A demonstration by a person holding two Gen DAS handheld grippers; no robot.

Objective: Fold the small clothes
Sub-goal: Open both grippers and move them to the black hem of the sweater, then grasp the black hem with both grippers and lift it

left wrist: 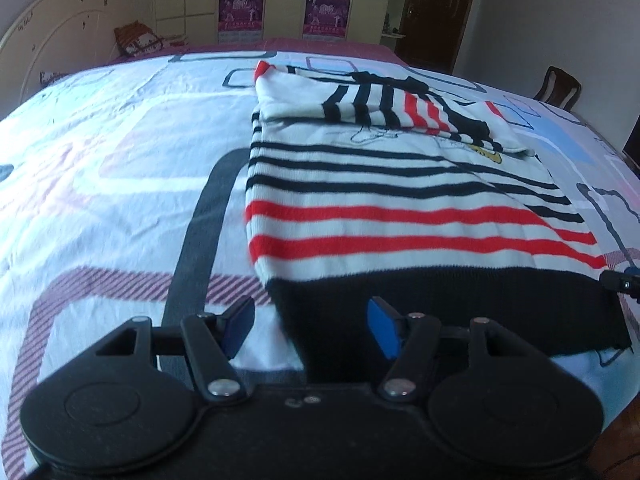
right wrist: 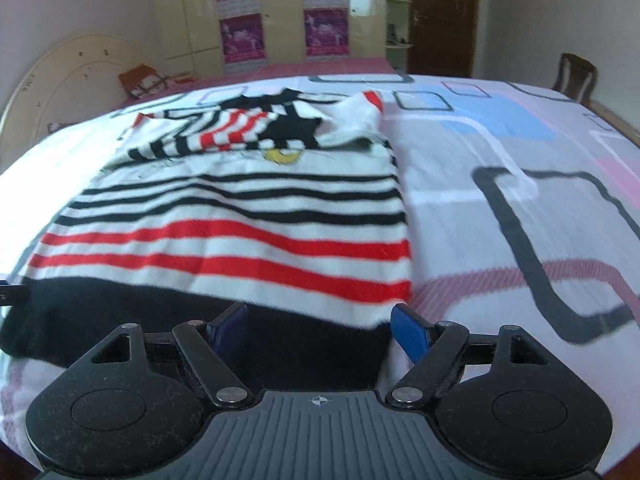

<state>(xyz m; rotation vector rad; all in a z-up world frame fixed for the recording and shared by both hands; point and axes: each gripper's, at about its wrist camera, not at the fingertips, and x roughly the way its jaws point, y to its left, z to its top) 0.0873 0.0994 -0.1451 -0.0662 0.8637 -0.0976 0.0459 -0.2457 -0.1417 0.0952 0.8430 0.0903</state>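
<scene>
no brand or readable writing shows on the one striped sweater (left wrist: 400, 216); only a small yellow motif (right wrist: 283, 156) and a faint line drawing sit on its white chest, and the four pink posters (right wrist: 242, 38) on the far wardrobe doors are too blurred to read

the sweater lies flat on the bed (left wrist: 100, 168), on a sheet printed with rounded rectangles. both sleeves are folded in across the upper chest, overlapping. below them run four thin black stripes, then two broad red stripes, then the black hem band at the near edge

the left gripper (left wrist: 310, 328) is wide apart, its two blue pads either side of the hem's left corner, with the left pad over bare sheet. the right gripper (right wrist: 320, 326) is likewise spread, its pads bracketing the hem's right corner, the right pad just past the sweater's side edge. i cannot tell whether either touches the cloth. a dark tip of the right gripper shows at the right edge of the left wrist view, beside the hem

broad open sheet lies on both sides of the sweater and beyond it. a wooden chair (right wrist: 576, 74) stands past the bed's far right edge
</scene>
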